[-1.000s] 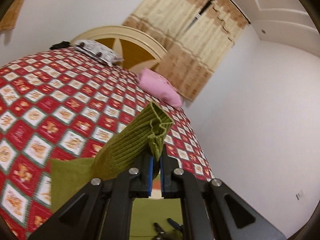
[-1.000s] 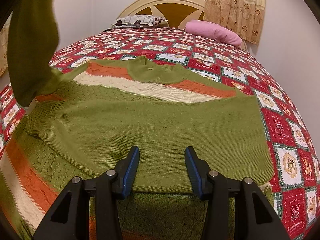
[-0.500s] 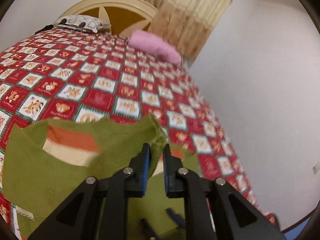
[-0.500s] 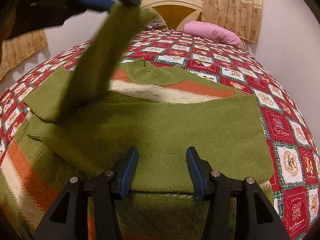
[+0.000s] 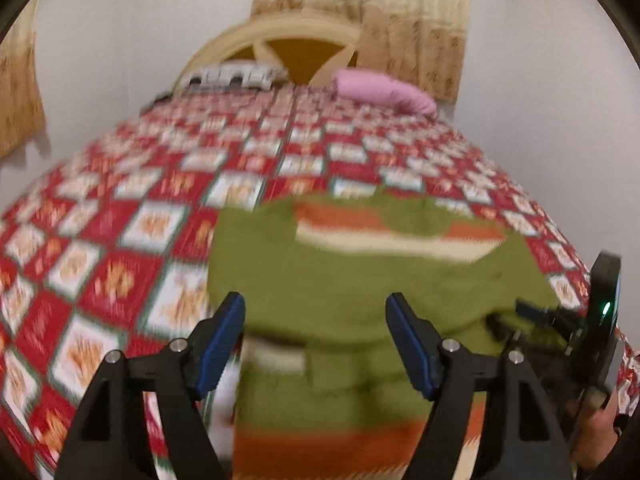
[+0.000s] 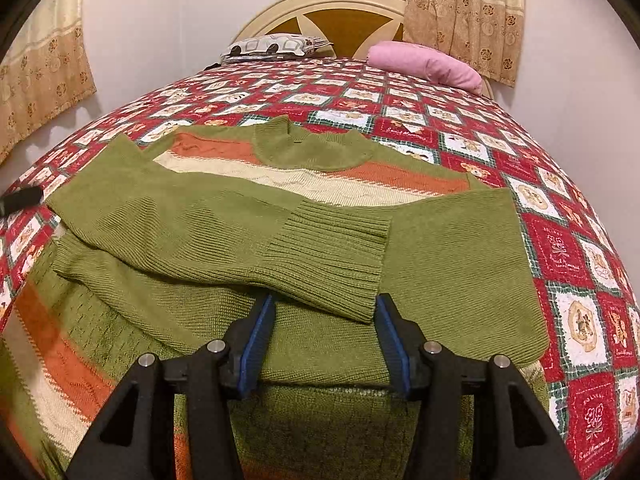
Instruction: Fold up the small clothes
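Observation:
A green knitted sweater (image 6: pixel 224 224) with orange and cream stripes lies flat on the bed, collar toward the headboard. Both sleeves are folded across its chest; the ribbed cuff (image 6: pixel 340 256) of the upper one lies just ahead of my right gripper (image 6: pixel 324 316). My right gripper is open and empty, low over the sweater's lower part. My left gripper (image 5: pixel 316 320) is open and empty, over the sweater (image 5: pixel 360 280) in a blurred left wrist view. The right gripper also shows at the right edge of the left wrist view (image 5: pixel 532 316).
The bed has a red, white and green patchwork cover (image 6: pixel 568 240). A pink pillow (image 6: pixel 424 64) and a patterned pillow (image 6: pixel 276 46) lie by the cream headboard (image 6: pixel 332 4). Curtains (image 6: pixel 460 8) hang behind. The bed's edge falls away on the right.
My left gripper let go of the sleeve, which now lies across the sweater's chest, opened wide and drew back. My right gripper has not moved.

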{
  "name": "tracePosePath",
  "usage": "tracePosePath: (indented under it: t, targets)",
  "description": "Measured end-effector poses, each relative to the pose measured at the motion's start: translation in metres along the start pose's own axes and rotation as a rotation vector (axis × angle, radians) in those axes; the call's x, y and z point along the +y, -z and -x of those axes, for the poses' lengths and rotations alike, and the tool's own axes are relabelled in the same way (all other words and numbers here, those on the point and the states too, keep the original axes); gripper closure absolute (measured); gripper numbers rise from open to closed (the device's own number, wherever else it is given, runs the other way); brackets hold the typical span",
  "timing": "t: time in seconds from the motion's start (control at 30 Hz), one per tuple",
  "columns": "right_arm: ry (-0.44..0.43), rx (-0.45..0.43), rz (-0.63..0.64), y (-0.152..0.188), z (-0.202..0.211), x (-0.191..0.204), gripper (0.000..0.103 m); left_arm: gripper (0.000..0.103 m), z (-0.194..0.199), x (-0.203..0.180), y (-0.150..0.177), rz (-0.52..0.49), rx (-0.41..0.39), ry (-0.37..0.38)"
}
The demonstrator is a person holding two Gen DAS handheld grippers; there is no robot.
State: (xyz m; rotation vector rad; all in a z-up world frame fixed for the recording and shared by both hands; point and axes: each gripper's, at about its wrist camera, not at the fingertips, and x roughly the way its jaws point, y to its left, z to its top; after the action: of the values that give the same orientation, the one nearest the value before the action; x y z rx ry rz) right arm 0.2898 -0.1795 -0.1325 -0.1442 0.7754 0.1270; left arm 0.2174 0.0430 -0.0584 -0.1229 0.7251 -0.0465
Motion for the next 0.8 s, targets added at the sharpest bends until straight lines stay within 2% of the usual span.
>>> tracePosePath:
  t: [0.07, 0.1, 0.2, 0.23, 0.3, 0.43, 0.47, 0.57, 0.63, 0.73, 0.8]
  targets:
    - [-0.001, 0.000, -0.001, 0.000, 0.000, 0.001, 0.050, 0.026, -0.012, 0.007, 0.010, 0.045, 0.063, 0.039]
    - [0.000, 0.000, 0.000, 0.000, 0.000, 0.000, 0.050, 0.025, -0.019, 0.009, 0.012, 0.046, 0.093, 0.028]
    - [-0.005, -0.001, -0.005, 0.000, -0.001, -0.001, 0.049, 0.025, -0.042, 0.010, 0.018, 0.030, 0.147, -0.058]
    - [-0.007, -0.002, -0.009, 0.001, 0.000, -0.001, 0.049, 0.024, -0.051, 0.012, 0.021, 0.027, 0.188, -0.079]
    - [-0.014, -0.001, -0.014, 0.001, 0.000, -0.002, 0.049, 0.020, -0.049, 0.019, 0.026, 0.077, 0.179, -0.046]
    - [-0.040, 0.001, -0.029, 0.001, 0.000, -0.005, 0.045, 0.012, -0.047, 0.010, 0.029, 0.056, 0.175, -0.091]
    - [-0.061, 0.004, -0.036, 0.001, 0.000, -0.007, 0.041, 0.006, -0.047, 0.011, 0.030, 0.067, 0.177, -0.103]
    - [-0.142, 0.015, -0.071, -0.001, 0.002, -0.014, 0.036, 0.002, -0.053, 0.027, 0.034, 0.139, 0.205, -0.054]
    - [-0.197, 0.017, -0.122, -0.003, 0.009, -0.022, 0.036, 0.001, -0.053, 0.033, 0.036, 0.172, 0.212, -0.029]
    - [-0.253, 0.013, -0.221, -0.009, 0.023, -0.037, 0.036, 0.001, -0.056, 0.034, 0.034, 0.171, 0.211, -0.027]
    - [-0.242, 0.024, -0.287, -0.014, 0.026, -0.052, 0.036, 0.000, -0.057, 0.034, 0.033, 0.172, 0.213, -0.026]
